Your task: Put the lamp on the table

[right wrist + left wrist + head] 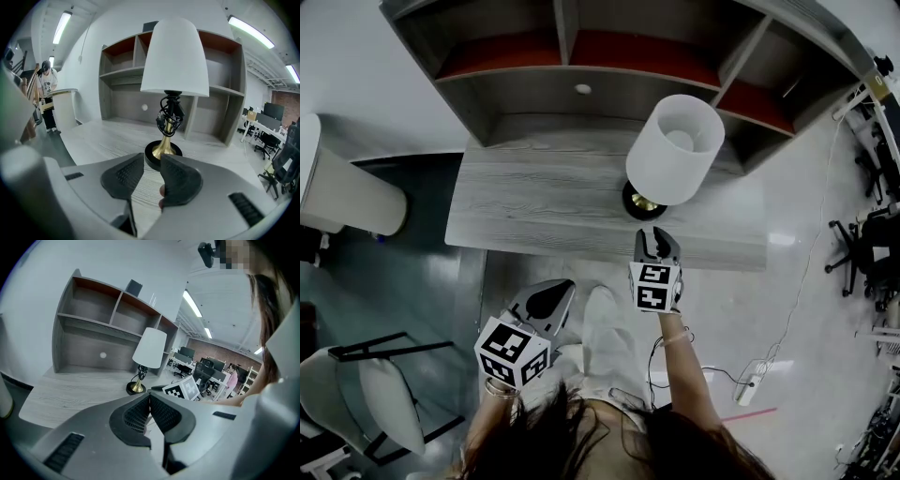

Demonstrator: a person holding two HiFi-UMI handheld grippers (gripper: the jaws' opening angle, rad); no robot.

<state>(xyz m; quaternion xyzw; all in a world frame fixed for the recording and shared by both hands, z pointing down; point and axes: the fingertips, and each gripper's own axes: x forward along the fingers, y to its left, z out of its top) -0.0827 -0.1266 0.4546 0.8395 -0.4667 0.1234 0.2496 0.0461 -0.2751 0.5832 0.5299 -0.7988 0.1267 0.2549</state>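
Note:
The lamp (pixel 675 150), with a white shade and a gold stem on a black round base, stands upright on the grey wooden table (pixel 534 202), right of its middle. My right gripper (pixel 657 234) hovers at the table's front edge, just short of the base. In the right gripper view the lamp (pixel 174 61) rises straight ahead; the right gripper (pixel 151 161) is open, a gap between its jaws and nothing in it. My left gripper (pixel 551 298) hangs lower, off the table's front, and the left gripper (pixel 150 397) has its jaws together, empty. The lamp (pixel 149 350) shows beyond it.
A grey shelf unit (pixel 581 56) with red-backed compartments lines the table's far edge. A chair (pixel 375 394) stands on the floor at the lower left, a white rounded seat (pixel 347 187) at the left. A power strip (pixel 750 386) with its cord lies on the floor at the right.

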